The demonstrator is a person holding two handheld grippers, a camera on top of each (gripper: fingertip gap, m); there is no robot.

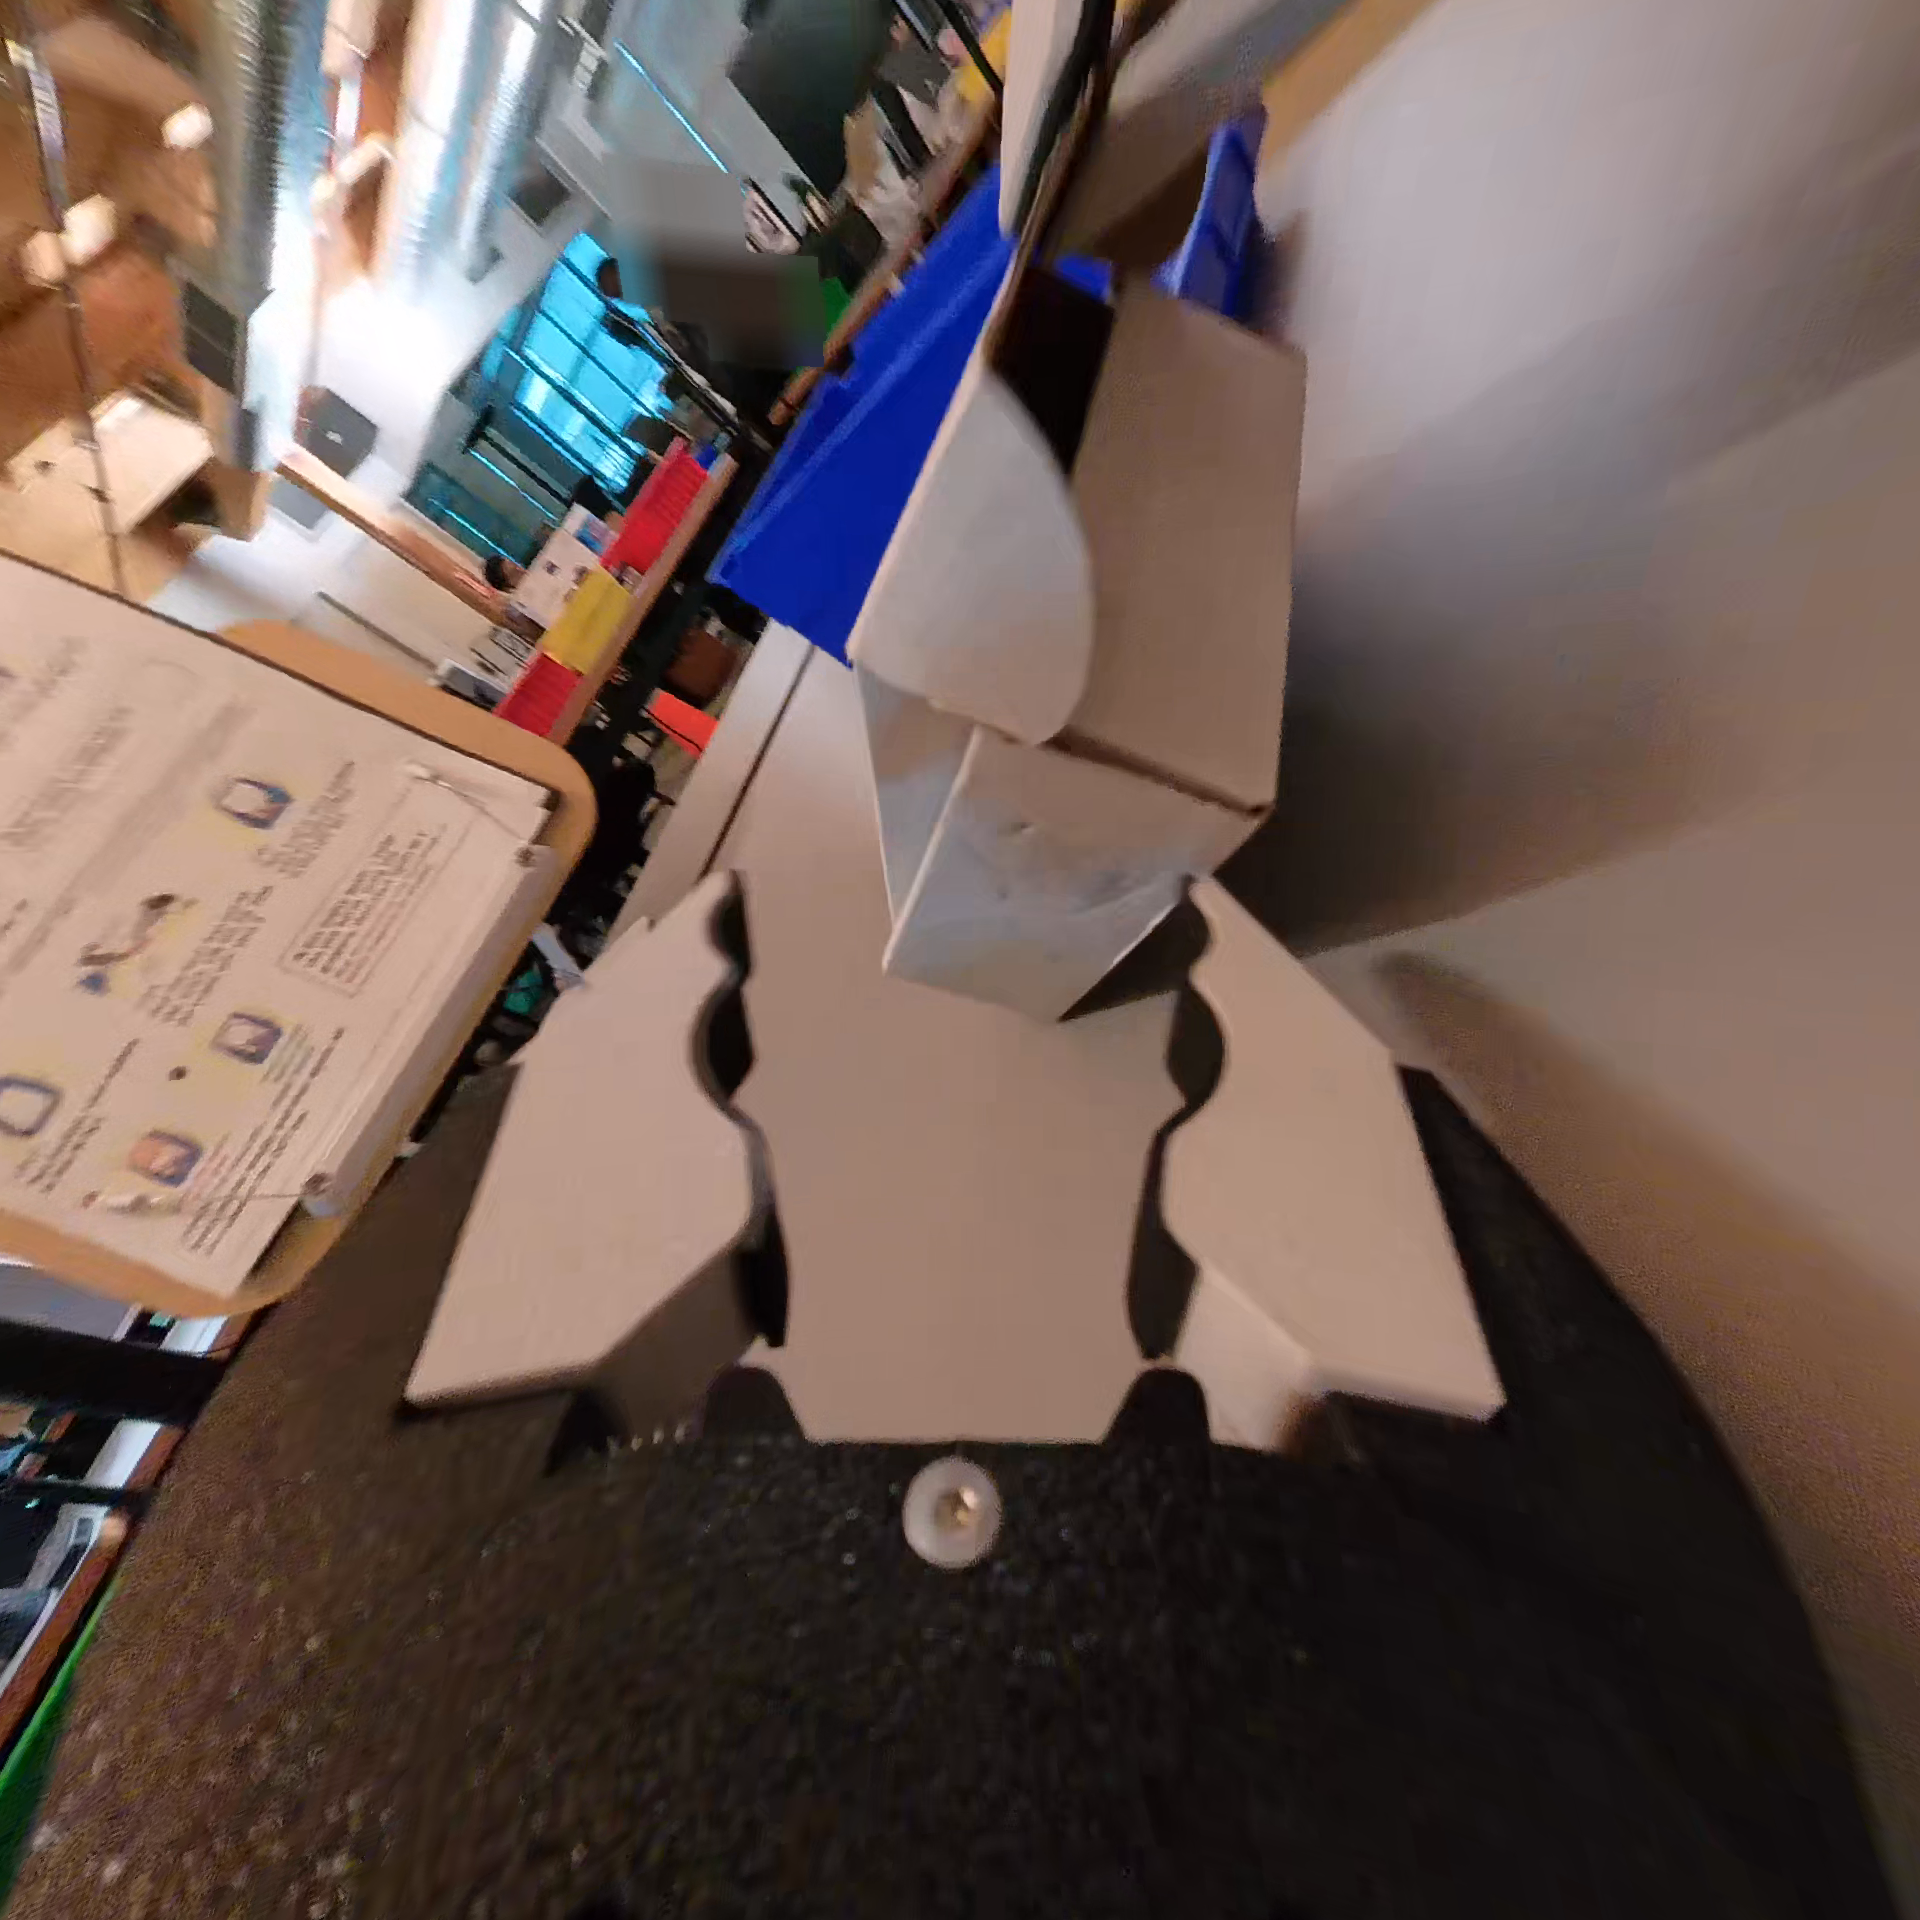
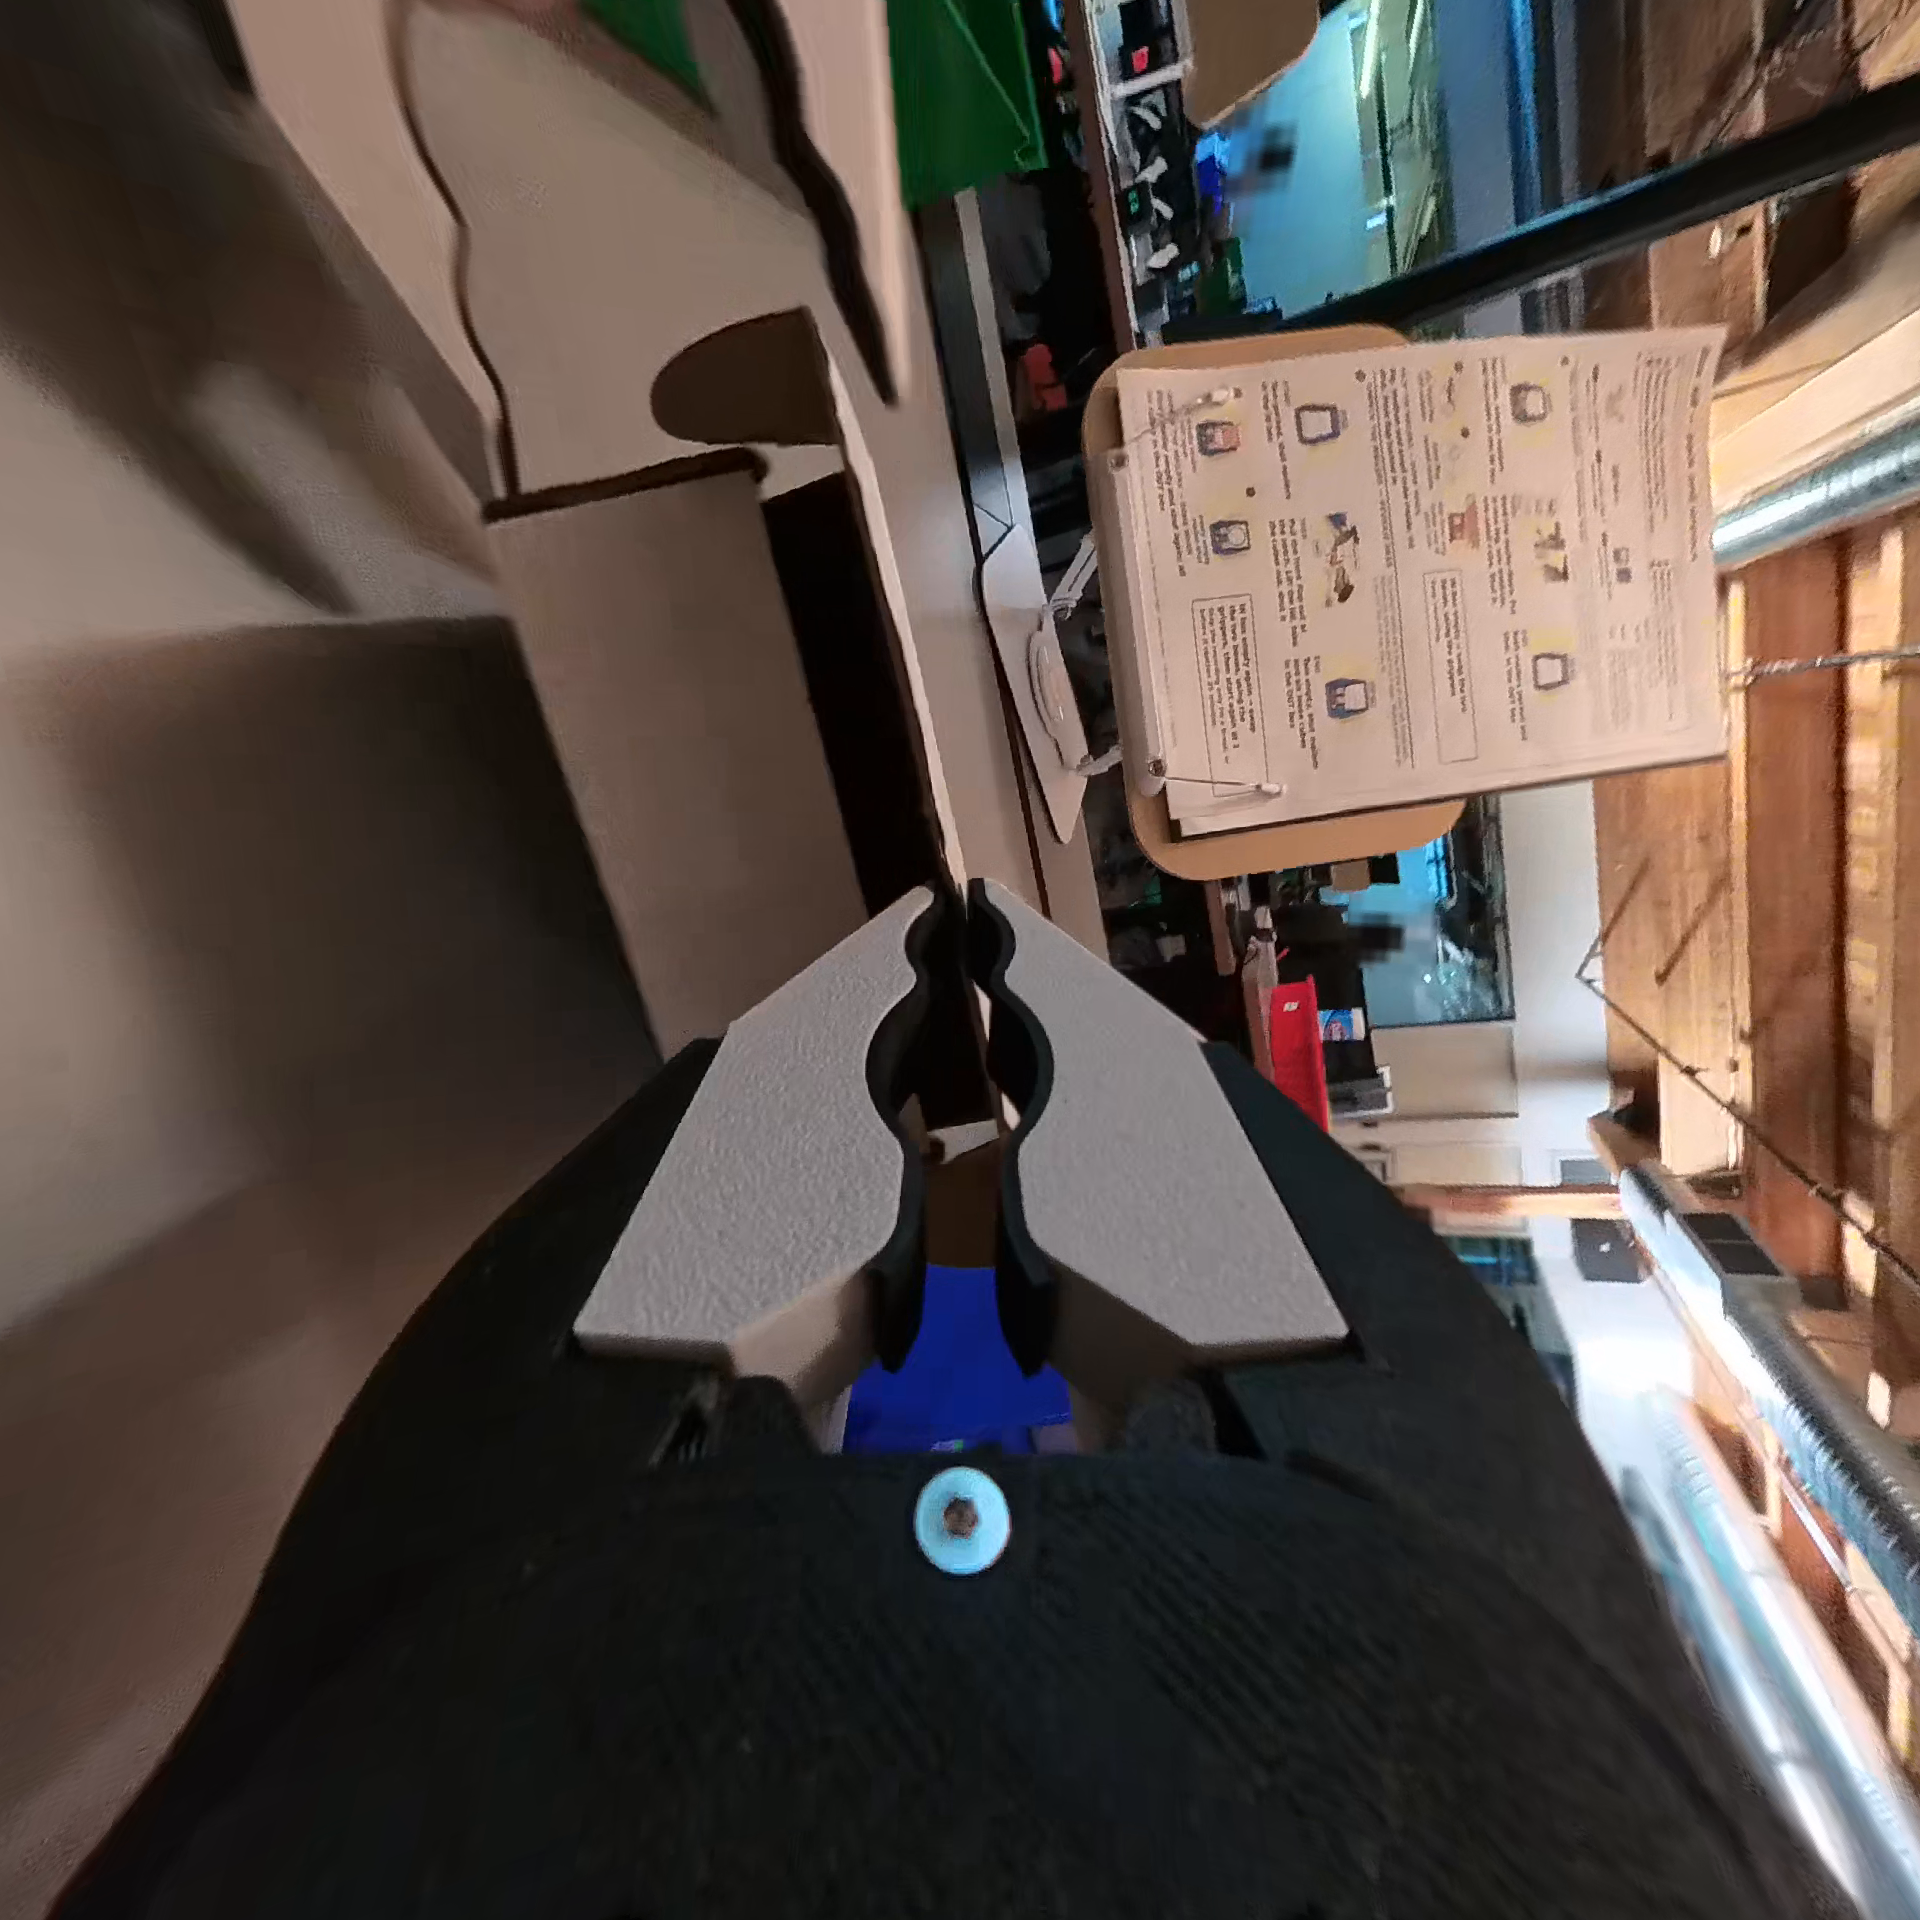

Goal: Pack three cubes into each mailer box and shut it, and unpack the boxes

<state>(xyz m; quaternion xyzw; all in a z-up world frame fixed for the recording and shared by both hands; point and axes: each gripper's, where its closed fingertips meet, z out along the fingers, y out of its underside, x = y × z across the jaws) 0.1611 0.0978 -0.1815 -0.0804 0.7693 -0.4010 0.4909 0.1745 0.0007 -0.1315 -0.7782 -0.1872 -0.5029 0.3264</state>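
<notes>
A white cardboard mailer box (image 1: pixel 1164 582) is tilted up off the white table (image 1: pixel 935 1195), with a rounded side flap (image 1: pixel 977 582) hanging open over a dark gap. My left gripper (image 1: pixel 966 894) is open, and the box's lower corner sits between its fingertips, close to the right one. My right gripper (image 2: pixel 961 914) is shut on a thin cardboard edge of the box (image 2: pixel 665 727). A finger of the left gripper (image 2: pixel 644 208) shows at the top of the right wrist view. No cubes are in sight.
A blue bin (image 1: pixel 862 436) stands behind the box and shows between the right fingers (image 2: pixel 956 1351). A clipboard with an instruction sheet (image 1: pixel 208 935) (image 2: pixel 1403 582) stands at the table's edge. A green bin (image 2: pixel 956 94) is beyond. Shelves with red and yellow bins (image 1: pixel 592 623) stand farther off.
</notes>
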